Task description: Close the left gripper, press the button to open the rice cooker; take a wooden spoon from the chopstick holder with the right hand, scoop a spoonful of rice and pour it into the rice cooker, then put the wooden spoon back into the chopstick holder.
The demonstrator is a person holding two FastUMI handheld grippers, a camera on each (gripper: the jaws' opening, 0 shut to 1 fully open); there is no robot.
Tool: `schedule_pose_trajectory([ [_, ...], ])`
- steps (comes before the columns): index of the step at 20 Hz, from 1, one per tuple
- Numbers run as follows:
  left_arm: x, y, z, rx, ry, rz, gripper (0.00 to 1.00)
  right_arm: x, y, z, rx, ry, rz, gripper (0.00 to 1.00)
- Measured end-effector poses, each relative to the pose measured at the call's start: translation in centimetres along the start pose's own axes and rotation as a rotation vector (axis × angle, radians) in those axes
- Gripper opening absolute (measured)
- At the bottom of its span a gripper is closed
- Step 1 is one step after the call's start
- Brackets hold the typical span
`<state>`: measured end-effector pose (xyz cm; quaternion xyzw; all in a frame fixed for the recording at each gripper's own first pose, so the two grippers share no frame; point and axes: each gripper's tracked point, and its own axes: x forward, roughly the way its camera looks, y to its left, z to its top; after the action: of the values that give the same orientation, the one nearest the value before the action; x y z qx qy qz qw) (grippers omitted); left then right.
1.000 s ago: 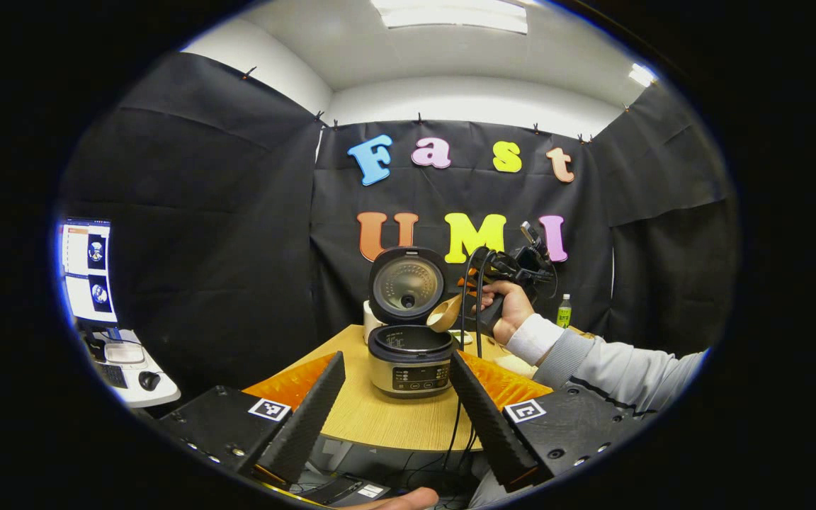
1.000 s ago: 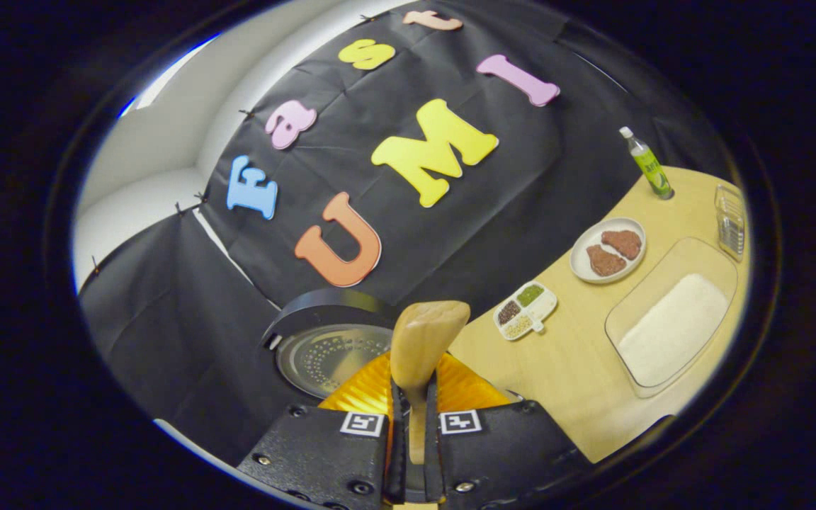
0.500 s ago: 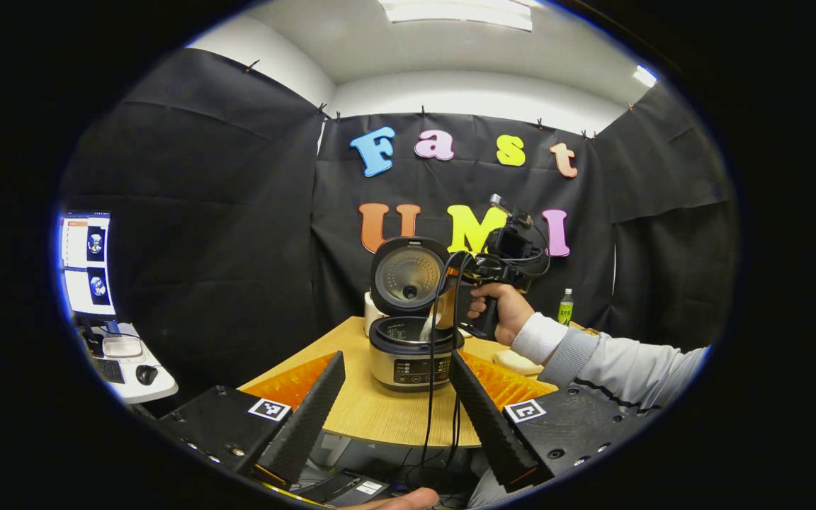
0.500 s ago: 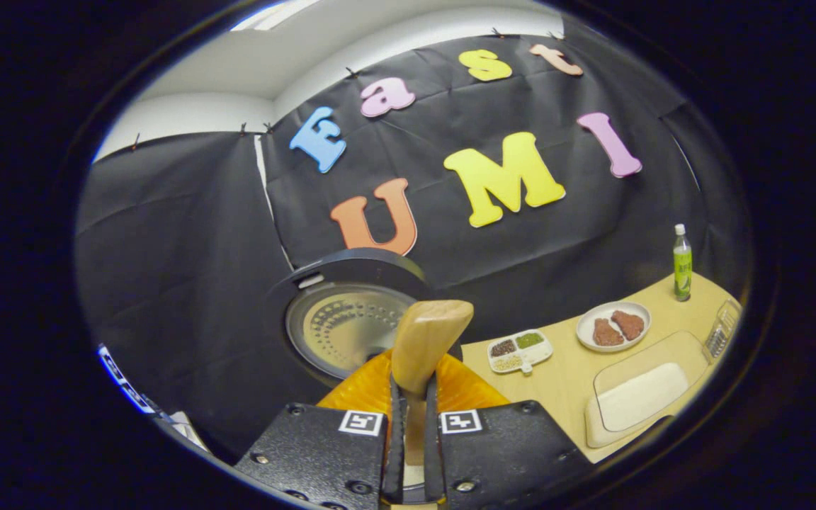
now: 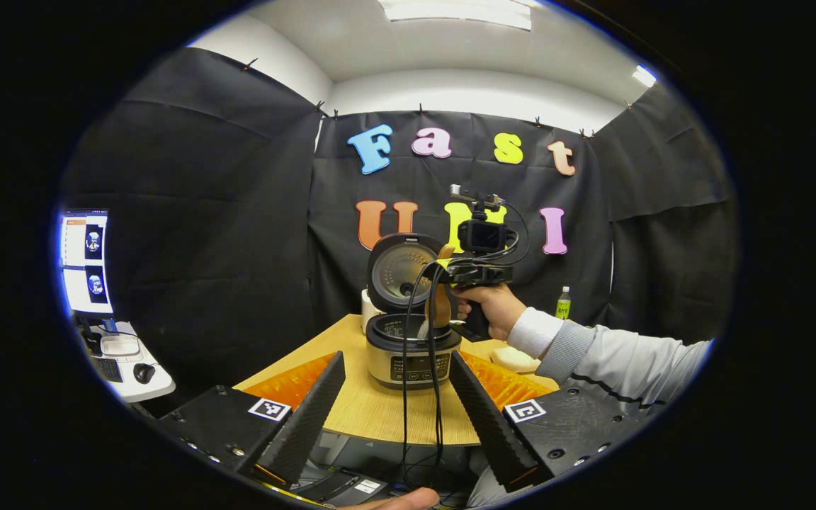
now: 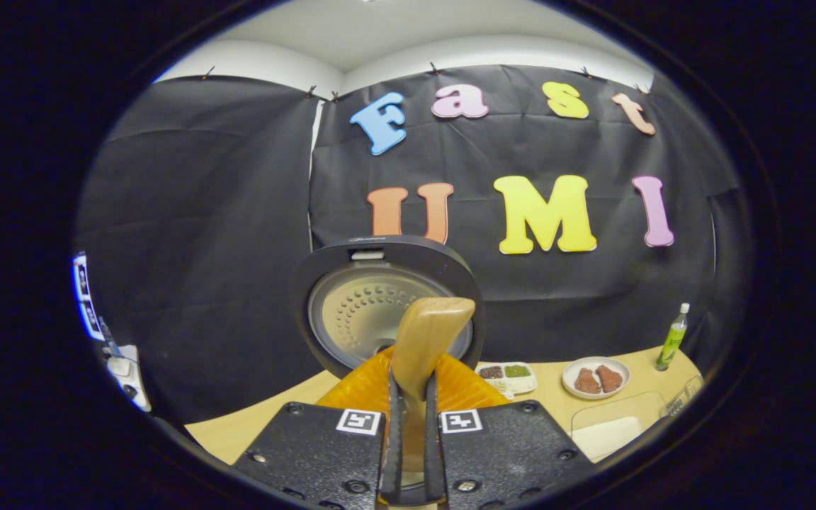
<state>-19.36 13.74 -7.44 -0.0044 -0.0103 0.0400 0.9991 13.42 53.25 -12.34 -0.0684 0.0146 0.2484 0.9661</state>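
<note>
The rice cooker [image 5: 414, 356] stands on the wooden table [image 5: 372, 418] with its round lid [image 5: 397, 271] raised. A hand [image 5: 494, 309] holds my right gripper [image 5: 468, 273] just above the pot. The wooden spoon [image 5: 440, 306] hangs bowl-down over the pot's opening. In the right gripper view, my right gripper [image 6: 408, 386] is shut on the wooden spoon [image 6: 426, 340], whose back faces the camera in front of the lid [image 6: 380, 312]. My left gripper [image 5: 395, 359] is open at the table's near edge, apart from the cooker. A white cylinder [image 5: 365, 312] stands behind the cooker.
To the right on the table are a glass tray of rice [image 6: 610, 435], a plate with meat [image 6: 596, 377], a divided dish of beans [image 6: 507, 372] and a green bottle [image 6: 672, 336]. Cables [image 5: 422, 397] hang from the right gripper. A monitor [image 5: 86, 262] stands at the far left.
The right gripper has moved left over the cooker and rolled level, tipping the spoon's bowl down over the pot. The left gripper has stayed open and still.
</note>
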Motion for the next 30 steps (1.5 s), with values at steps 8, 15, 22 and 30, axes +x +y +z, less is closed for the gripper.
schedule_pose_trajectory([
  [8, 0.4, 0.2, -0.4, 0.011, 0.014, -0.002, 0.94, 0.1, -1.0, -0.3, -0.125, -0.016, -0.039, 0.17],
  [15, 0.6, 0.4, -0.6, 0.023, 0.036, 0.015, 0.95, -0.1, -4.0, 1.7, -0.188, -0.049, -0.034, 0.17],
  [22, 0.5, 0.4, -0.3, 0.028, 0.037, 0.005, 0.95, -1.2, -10.9, 3.0, -0.126, -0.037, -0.111, 0.19],
  [30, 0.6, 0.2, -0.2, 0.025, 0.044, -0.007, 0.94, -3.4, -20.3, 3.9, -0.075, -0.032, -0.188, 0.20],
])
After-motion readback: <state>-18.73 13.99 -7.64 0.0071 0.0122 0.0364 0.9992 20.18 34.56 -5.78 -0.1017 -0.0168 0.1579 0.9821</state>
